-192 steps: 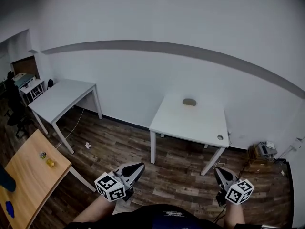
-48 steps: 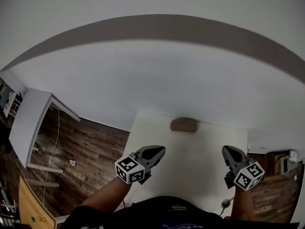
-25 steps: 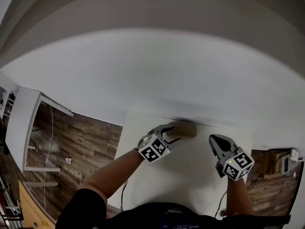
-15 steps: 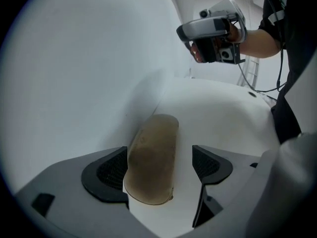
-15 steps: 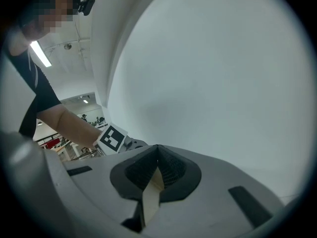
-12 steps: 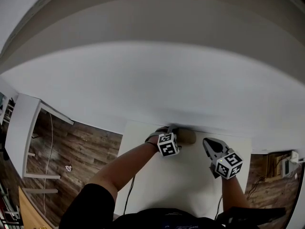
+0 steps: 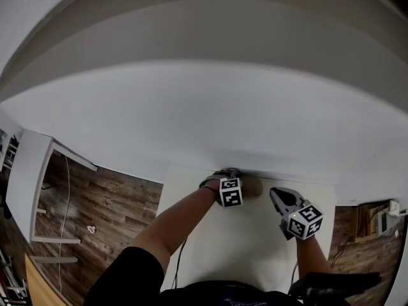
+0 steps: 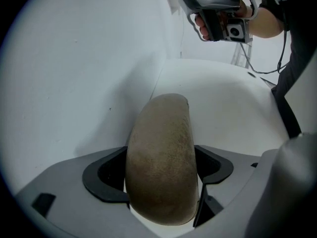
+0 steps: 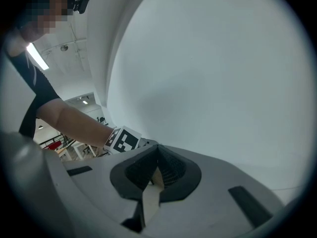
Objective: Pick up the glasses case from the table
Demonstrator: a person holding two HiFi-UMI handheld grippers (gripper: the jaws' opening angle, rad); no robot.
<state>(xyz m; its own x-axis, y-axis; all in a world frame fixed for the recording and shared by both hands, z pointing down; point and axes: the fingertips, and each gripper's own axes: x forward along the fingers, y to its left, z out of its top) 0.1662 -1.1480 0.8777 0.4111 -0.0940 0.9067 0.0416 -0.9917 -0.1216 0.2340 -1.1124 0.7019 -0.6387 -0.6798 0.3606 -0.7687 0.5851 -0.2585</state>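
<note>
Beside the smooth wall [image 8: 74,73] lies a rounded, fuzzy glasses case [image 8: 161,157]

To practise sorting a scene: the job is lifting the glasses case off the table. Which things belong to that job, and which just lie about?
Belong to the job:
glasses case
white table under it
left tongs, jaws just been opening, case between them

Lying about:
right tongs, shut
second table
paper scrap on the floor
</note>
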